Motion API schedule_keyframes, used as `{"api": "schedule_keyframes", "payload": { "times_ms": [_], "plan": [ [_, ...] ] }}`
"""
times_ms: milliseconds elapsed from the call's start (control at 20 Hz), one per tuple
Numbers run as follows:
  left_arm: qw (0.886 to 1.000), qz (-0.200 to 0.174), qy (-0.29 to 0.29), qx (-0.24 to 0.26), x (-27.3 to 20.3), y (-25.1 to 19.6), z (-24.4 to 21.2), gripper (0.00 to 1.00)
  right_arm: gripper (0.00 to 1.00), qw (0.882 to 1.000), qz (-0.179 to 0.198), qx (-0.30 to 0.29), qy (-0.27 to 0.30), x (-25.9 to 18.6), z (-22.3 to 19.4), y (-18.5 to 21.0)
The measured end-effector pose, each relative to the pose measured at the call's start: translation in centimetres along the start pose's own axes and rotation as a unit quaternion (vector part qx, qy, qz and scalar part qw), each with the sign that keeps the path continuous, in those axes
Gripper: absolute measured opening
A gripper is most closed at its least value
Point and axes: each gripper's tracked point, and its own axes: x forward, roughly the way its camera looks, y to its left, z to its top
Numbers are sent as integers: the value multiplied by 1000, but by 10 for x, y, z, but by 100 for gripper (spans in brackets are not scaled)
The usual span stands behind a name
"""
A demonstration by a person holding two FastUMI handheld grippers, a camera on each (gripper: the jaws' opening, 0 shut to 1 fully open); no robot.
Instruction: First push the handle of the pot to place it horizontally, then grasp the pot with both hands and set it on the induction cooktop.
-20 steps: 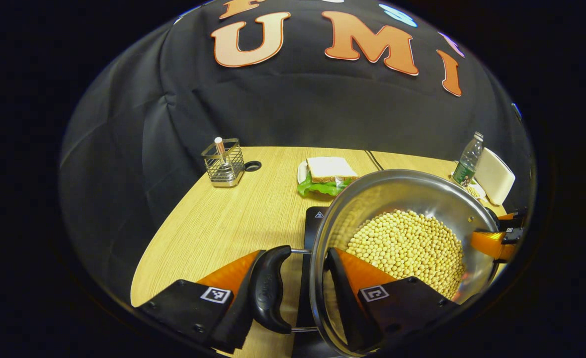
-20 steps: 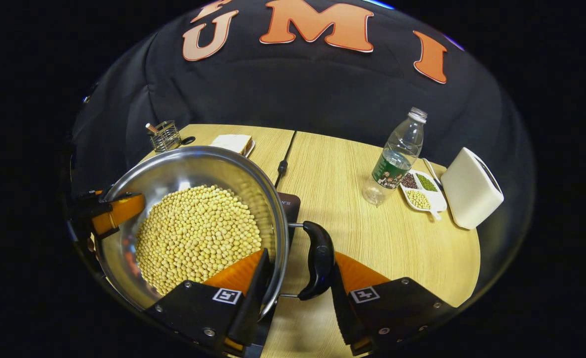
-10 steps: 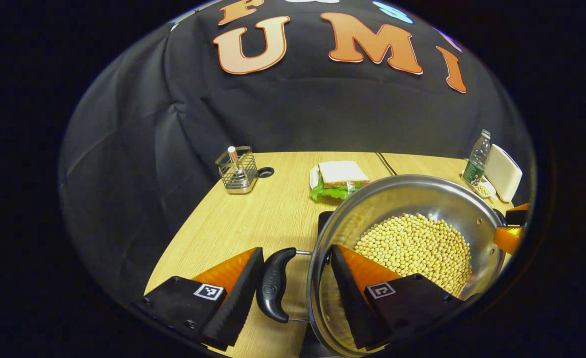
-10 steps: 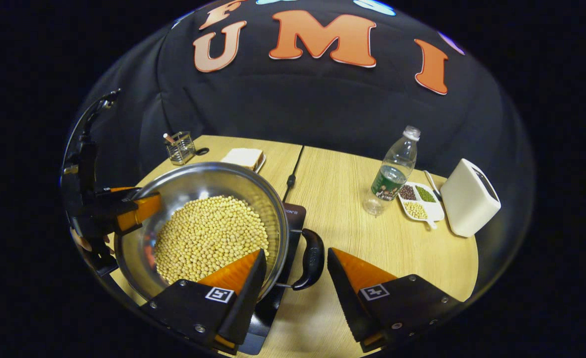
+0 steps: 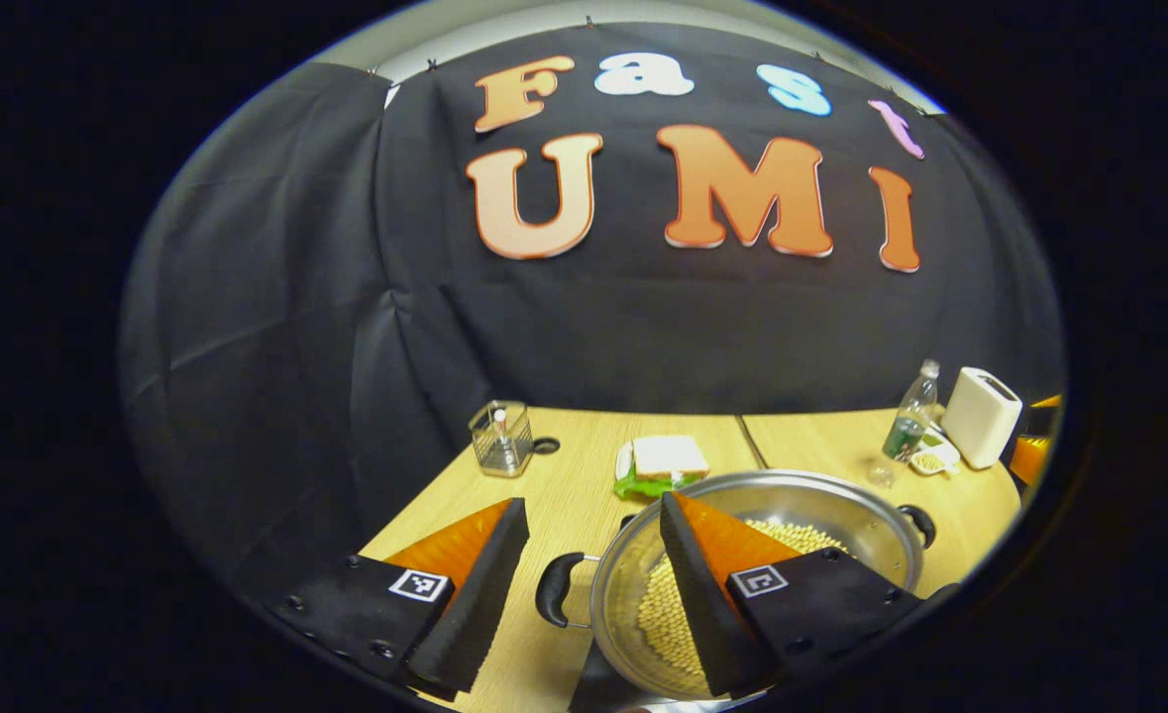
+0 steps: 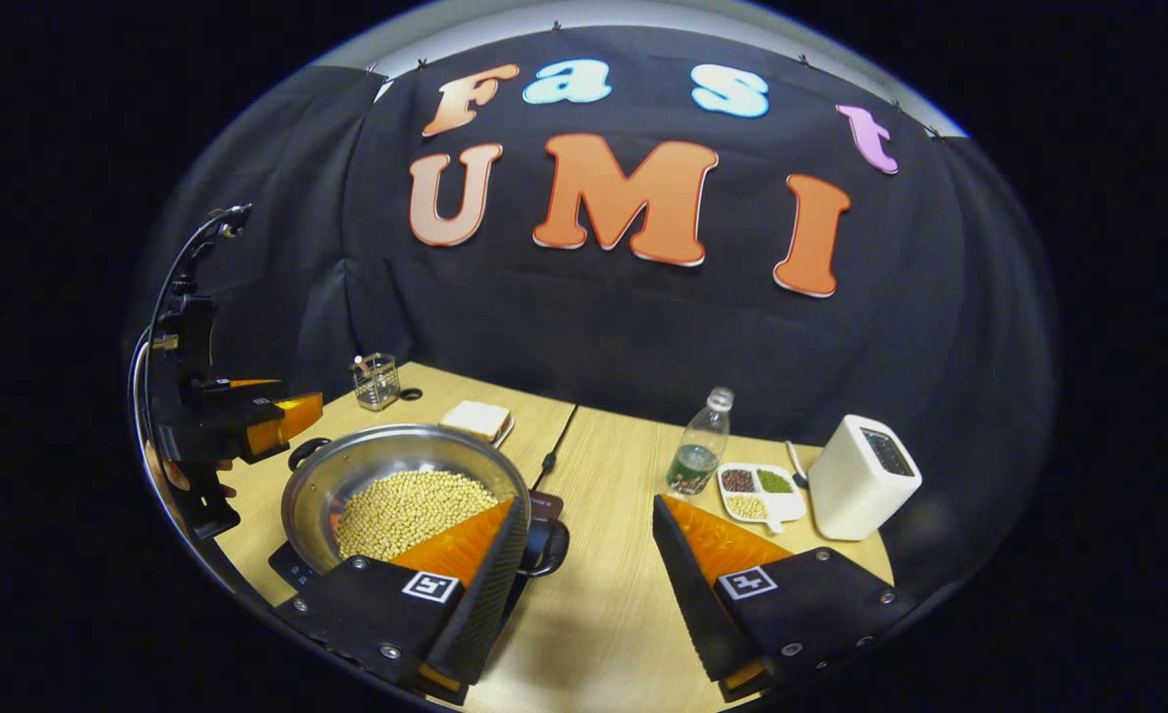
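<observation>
The steel pot [image 5: 866, 530] filled with soybeans [image 6: 407, 507] sits on the black induction cooktop [image 6: 292, 567], with its black side handles [image 5: 551, 590] level. In the left gripper view, my left gripper [image 5: 591, 505] hangs open above and short of the pot's near handle, touching nothing. In the right gripper view, my right gripper [image 6: 588, 505] is open too, raised and drawn back from the other handle [image 6: 550, 546]. The left gripper [image 6: 268, 420], held by a hand, hovers beyond the pot's far side in the right gripper view.
On the wooden table stand a wire caddy [image 5: 502, 451], a sandwich on a plate [image 5: 667, 462], a water bottle [image 6: 698, 448], a divided dish of beans [image 6: 762, 489] and a white box [image 6: 862, 489]. A black cable [image 6: 556, 451] runs back from the cooktop.
Both grippers let go of the pot's handles, opened wider, and rose and drew back. The pot stays on the cooktop.
</observation>
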Motion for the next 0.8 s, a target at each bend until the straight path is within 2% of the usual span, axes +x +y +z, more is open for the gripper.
{"api": "schedule_keyframes", "payload": {
  "times_ms": [250, 350, 400, 500, 550, 650, 700, 800],
  "plan": [
    [996, -27, -78, -23, -58, -32, 70, 90, 81, 997, -14, -4, -74, -51, 44, -42],
    [993, -37, -109, -30, -80, -44, 96, 87, 82, 994, -25, -9, -105, -72, 59, -62],
    [991, -41, -124, -32, -92, -50, 111, 90, 82, 993, -30, -9, -117, -84, 65, -71],
    [987, -51, -148, -34, -117, -60, 134, 90, 83, 990, -38, -9, -138, -104, 77, -90],
    [986, -54, -156, -35, -128, -65, 141, 94, 83, 988, -44, -8, -148, -115, 84, -99],
    [984, -64, -162, -47, -148, -75, 149, 94, 84, 985, -44, 0, -169, -134, 99, -113],
    [983, -74, -161, -57, -155, -81, 153, 90, 84, 984, -38, 6, -176, -146, 104, -117],
    [980, -86, -161, -72, -170, -85, 165, 94, 84, 982, -37, 15, -186, -164, 112, -129]
  ]
}}
